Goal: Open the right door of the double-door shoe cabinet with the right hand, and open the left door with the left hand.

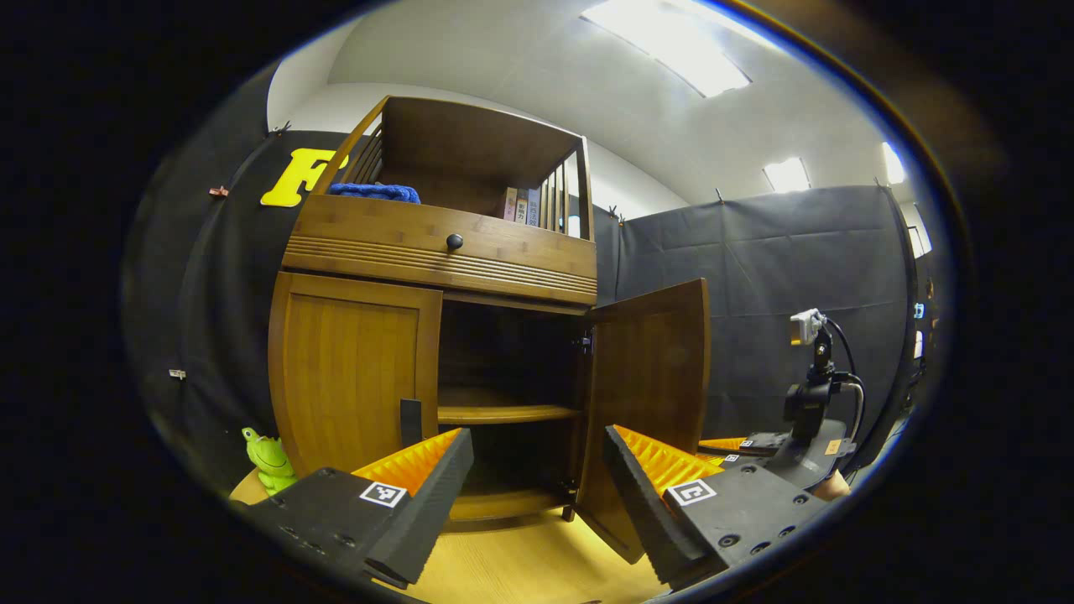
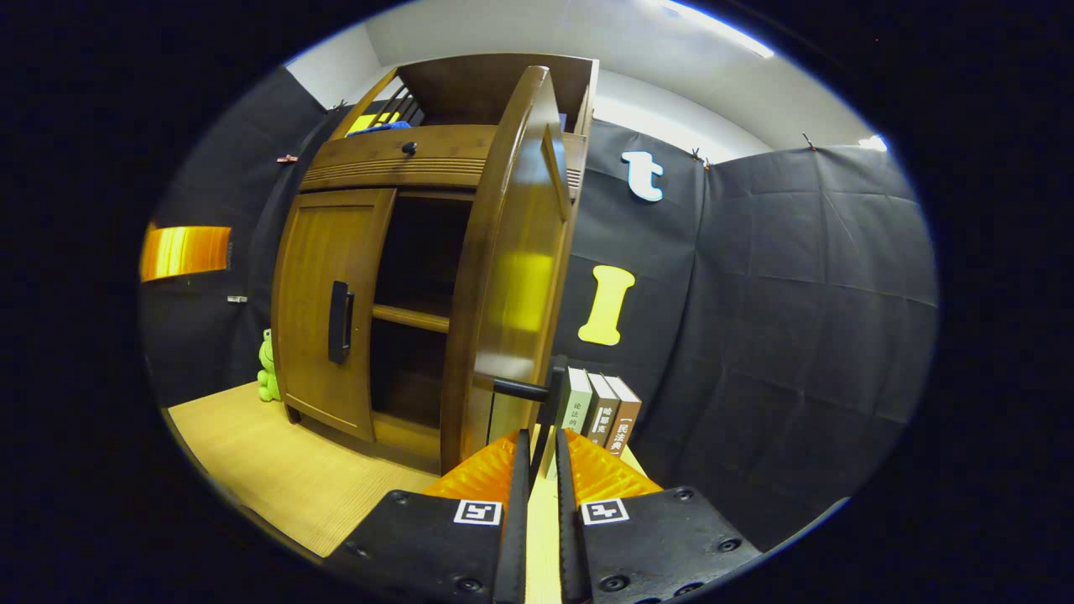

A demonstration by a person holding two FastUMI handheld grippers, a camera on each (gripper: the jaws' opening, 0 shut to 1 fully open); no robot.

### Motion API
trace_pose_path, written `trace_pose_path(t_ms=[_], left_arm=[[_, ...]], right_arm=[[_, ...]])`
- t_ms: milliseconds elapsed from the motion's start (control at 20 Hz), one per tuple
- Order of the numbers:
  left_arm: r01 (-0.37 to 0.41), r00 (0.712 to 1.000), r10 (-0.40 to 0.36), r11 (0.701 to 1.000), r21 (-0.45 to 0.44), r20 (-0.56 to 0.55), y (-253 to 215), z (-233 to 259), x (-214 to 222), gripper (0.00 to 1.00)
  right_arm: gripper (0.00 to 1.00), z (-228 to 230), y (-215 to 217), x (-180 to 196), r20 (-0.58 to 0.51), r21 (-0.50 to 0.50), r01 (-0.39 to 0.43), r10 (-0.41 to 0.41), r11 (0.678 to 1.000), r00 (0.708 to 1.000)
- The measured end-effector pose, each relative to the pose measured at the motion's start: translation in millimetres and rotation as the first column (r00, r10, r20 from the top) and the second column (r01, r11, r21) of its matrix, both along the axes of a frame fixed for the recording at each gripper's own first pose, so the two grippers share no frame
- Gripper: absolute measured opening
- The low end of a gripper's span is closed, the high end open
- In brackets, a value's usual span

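Frog toy (image 1: 268,460), books (image 2: 600,410), perhaps blue cloth (image 1: 374,192)

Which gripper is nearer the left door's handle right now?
Left. The left gripper is open right before the left door's handle; the right gripper grips the right door's handle.

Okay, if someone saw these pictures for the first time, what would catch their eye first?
Probably the wooden shoe cabinet with its right door swung wide open and its left door shut. Next, the right gripper clamped on the right door's handle, and the left gripper open before the cabinet.
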State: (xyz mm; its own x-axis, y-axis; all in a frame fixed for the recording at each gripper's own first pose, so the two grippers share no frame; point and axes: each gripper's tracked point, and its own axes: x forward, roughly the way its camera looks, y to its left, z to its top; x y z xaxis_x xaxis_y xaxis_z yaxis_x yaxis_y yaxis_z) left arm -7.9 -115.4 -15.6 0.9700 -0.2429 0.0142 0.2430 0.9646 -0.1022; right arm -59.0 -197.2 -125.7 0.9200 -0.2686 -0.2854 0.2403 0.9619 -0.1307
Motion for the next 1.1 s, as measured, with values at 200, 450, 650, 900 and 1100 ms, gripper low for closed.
trace_pose_path(t_ms=[200, 450, 650, 900, 1100], left_arm=[[0.011, 1.0, -0.011, 1.0, 0.014, -0.01, -7, -2, -1, 0.97], [0.02, 1.0, -0.02, 1.0, 0.014, -0.014, -10, -7, -2, 0.97], [0.008, 1.0, -0.008, 1.0, 0.012, -0.015, -5, -8, -1, 0.97], [-0.074, 0.997, 0.076, 0.996, 0.04, -0.032, 28, -16, 5, 0.97], [-0.176, 0.984, 0.178, 0.981, 0.08, -0.014, 65, -18, 21, 0.97]], right_arm=[[0.2, 5, -15, -14, 0.004, -0.014, 0.039, -0.039, 0.999, 0.999], [0.19, 22, -35, -30, 0.048, -0.086, 0.123, -0.119, 0.989, 0.992], [0.2, 47, -46, -46, 0.106, -0.087, 0.178, -0.168, 0.98, 0.98], [0.25, 86, 16, -37, 0.22, -0.034, 0.054, -0.045, 0.998, 0.974], [0.69, 104, 65, -13, 0.279, 0.006, -0.09, 0.085, 0.996, 0.957]])
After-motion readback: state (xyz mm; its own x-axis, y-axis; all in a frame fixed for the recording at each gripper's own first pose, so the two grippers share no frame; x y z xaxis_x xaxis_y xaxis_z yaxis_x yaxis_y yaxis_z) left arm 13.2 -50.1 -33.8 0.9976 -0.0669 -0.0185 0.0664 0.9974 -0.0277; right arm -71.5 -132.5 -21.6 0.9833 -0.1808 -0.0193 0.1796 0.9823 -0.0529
